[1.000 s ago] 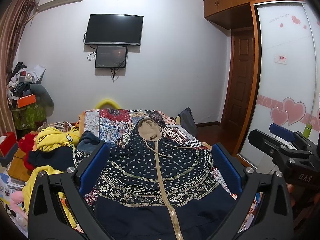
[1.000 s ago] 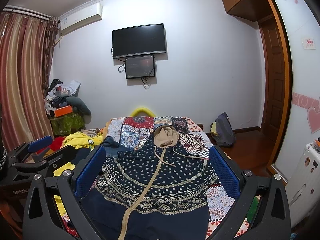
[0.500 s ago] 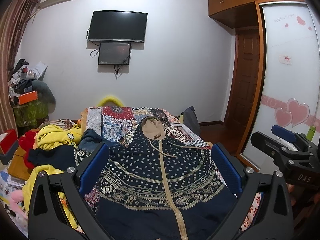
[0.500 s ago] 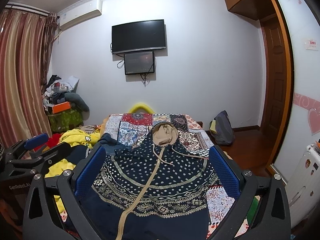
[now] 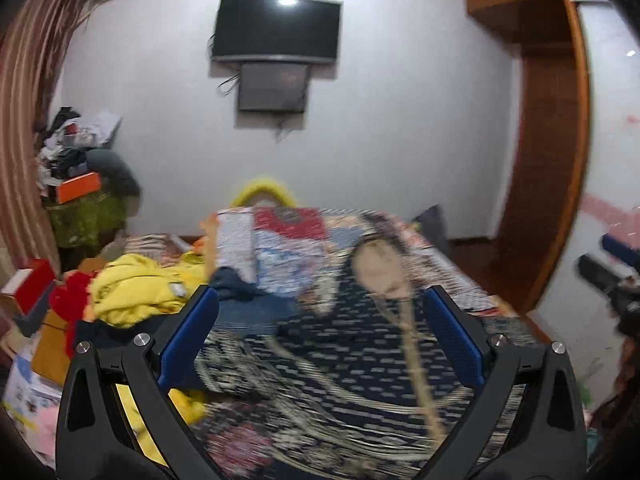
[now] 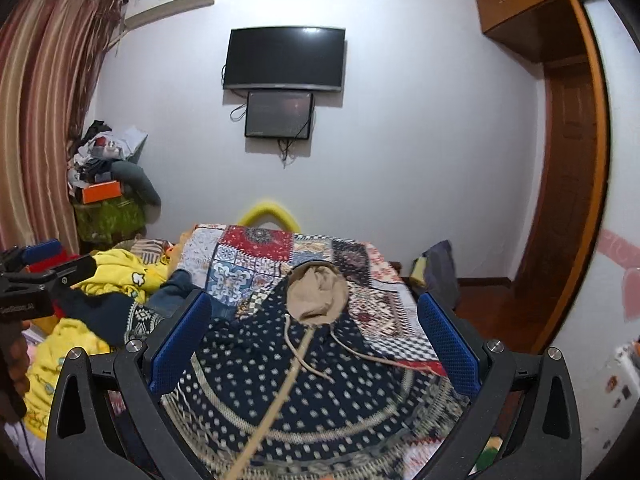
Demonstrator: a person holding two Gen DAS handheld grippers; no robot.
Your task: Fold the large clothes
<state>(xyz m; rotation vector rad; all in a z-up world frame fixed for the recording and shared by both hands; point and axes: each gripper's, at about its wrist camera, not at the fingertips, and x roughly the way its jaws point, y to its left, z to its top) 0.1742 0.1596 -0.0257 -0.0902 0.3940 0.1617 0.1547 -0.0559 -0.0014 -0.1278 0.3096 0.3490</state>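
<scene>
Hoodie [image 6: 320, 380]: navy knit, pale dots, banded hem pattern, tan hood lining and zip; spread flat on bed's patchwork quilt [image 6: 256, 256].
Left tongs [image 5: 320, 336]: spread wide, holding nothing.
Right tongs [image 6: 316, 336]: spread wide, holding nothing.
Hard to read: left view motion-blurred; hoodie's lower edge cut off.

Left wrist view: motion blur smears the hoodie [image 5: 340, 360] and quilt [image 5: 288, 236] across the centre; their patterns are unreadable. Both views cut the hoodie's hem off at the bottom edge. The right gripper [image 5: 612, 276] is clipped at the right edge.
</scene>
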